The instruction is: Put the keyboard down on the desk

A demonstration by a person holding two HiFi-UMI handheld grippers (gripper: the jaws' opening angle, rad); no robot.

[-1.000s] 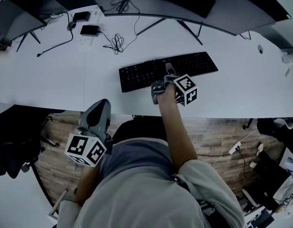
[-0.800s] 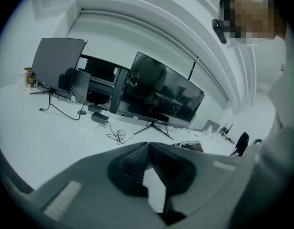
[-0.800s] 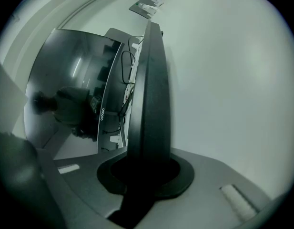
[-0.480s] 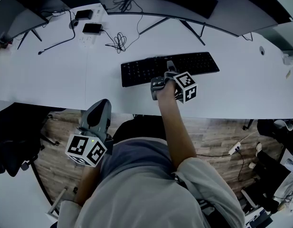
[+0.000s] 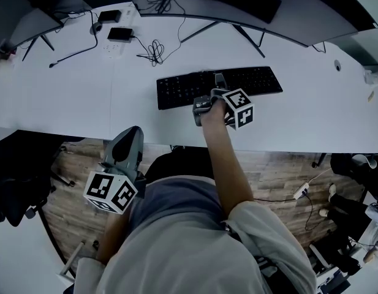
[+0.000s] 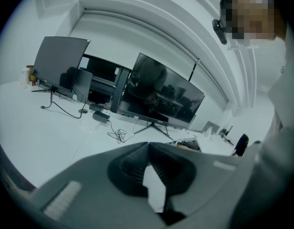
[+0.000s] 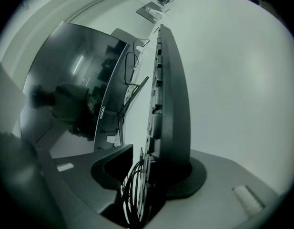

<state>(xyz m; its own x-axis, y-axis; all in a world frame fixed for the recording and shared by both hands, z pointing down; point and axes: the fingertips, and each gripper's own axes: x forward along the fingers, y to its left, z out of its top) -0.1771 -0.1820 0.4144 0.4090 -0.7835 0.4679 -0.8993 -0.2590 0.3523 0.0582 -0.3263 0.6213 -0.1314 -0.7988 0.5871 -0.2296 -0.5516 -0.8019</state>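
Observation:
The black keyboard (image 5: pixel 238 81) lies on the white desk (image 5: pixel 66 97), long side across the head view. My right gripper (image 5: pixel 210 95) is at its near edge, around the middle. In the right gripper view the keyboard (image 7: pixel 171 94) runs edge-on between the jaws. Those jaws have just been opening: the right gripper (image 7: pixel 154 159) now shows a gap between one jaw and the keys, where a coiled black cable (image 7: pixel 130 185) sits. My left gripper (image 5: pixel 128 141) hangs shut below the desk edge, off the desk. Its tips meet on nothing in the left gripper view (image 6: pixel 147 146).
Two dark monitors (image 6: pixel 161 97) on stands line the back of the desk. A power strip (image 5: pixel 112 41) with plugs and tangled cables (image 5: pixel 153 54) lies at the back left. A dark chair (image 5: pixel 17 188) stands left of the person, over a wooden floor.
Almost nothing: the head view has drifted slightly, and the keyboard and both grippers keep their places.

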